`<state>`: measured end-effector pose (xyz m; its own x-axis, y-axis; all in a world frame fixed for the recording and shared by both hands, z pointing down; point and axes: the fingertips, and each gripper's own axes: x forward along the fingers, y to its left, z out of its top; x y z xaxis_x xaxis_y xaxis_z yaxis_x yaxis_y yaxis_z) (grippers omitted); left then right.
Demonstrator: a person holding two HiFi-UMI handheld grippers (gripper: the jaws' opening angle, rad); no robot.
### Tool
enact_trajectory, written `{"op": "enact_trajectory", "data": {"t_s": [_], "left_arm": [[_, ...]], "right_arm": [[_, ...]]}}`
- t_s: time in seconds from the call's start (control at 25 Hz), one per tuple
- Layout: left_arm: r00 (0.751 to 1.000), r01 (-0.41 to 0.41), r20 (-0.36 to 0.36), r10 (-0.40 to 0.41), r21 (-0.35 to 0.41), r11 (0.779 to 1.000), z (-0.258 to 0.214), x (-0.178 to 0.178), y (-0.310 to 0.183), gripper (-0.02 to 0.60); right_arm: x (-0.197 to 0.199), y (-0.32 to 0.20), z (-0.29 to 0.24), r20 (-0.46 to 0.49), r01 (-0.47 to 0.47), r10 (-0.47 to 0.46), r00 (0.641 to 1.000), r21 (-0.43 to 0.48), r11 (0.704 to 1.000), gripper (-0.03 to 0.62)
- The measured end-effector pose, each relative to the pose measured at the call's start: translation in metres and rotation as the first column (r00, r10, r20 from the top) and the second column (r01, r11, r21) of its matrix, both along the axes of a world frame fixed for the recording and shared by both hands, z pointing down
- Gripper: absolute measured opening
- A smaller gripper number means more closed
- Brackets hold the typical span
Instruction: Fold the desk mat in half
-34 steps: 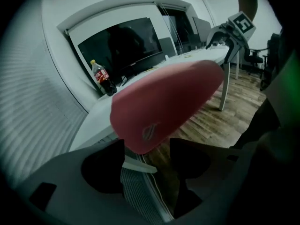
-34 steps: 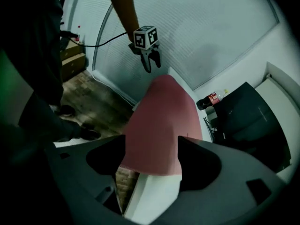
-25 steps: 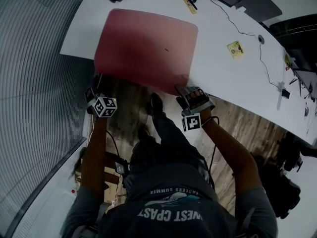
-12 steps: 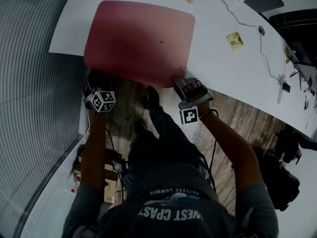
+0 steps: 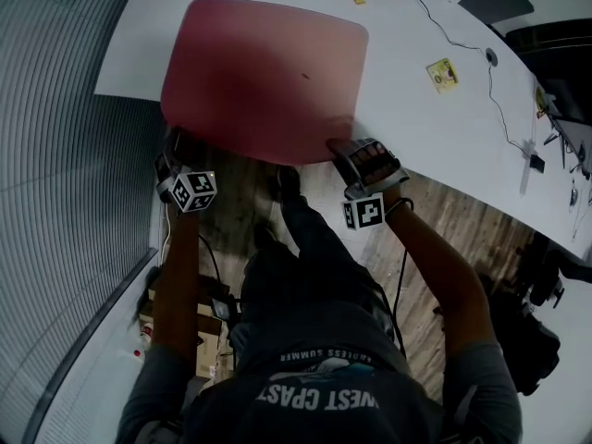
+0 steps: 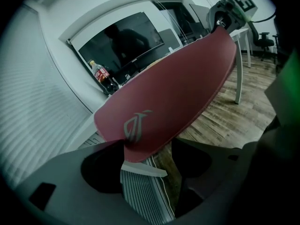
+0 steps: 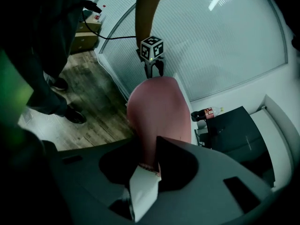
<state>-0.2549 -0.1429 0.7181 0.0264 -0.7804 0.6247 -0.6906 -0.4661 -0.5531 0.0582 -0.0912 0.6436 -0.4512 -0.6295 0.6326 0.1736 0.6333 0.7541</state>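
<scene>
Closing on desk mat [image 5: 264, 72] corners, right gripper [image 5: 340, 148] jaws, left gripper [image 5: 176, 141] jaws

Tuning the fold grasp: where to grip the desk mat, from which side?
Grip the desk mat at its near corners, coming from the person's side: that edge overhangs the table, so jaws fit above and below the thin sheet. The right hand-held gripper, jaws just closing, pinches one corner.

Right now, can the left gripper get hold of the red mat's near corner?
Probably yes. The desk mat has its corner between the jaws of the left gripper, which have just been closing and stand apart around it. Nothing else is in the way.
</scene>
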Motion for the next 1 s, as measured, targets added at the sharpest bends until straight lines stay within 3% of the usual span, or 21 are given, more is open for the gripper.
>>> {"op": "enact_trajectory", "data": {"t_s": [0.16,0.28,0.64,1.0], "left_arm": [[1.000,0.003,-0.005,-0.003,0.029,1.000,-0.017,0.001,0.007,0.333],[1.000,0.002,-0.004,-0.002,0.051,0.999,-0.030,0.003,0.012,0.333],[1.000,0.015,0.003,-0.016,0.142,0.990,-0.081,0.005,0.016,0.333],[0.998,0.061,0.013,-0.067,0.256,0.965,-0.147,-0.005,0.000,0.322]], "right_arm": [[-0.002,-0.011,-0.027,0.122,-0.062,0.068,0.990,-0.051,0.997,0.077],[-0.004,-0.020,-0.047,0.223,-0.127,0.154,0.963,-0.130,0.983,0.067],[-0.004,-0.064,-0.094,0.428,-0.285,0.413,0.804,-0.331,0.900,0.061],[-0.001,-0.112,-0.118,0.486,-0.322,0.533,0.692,-0.453,0.831,0.061]]}}
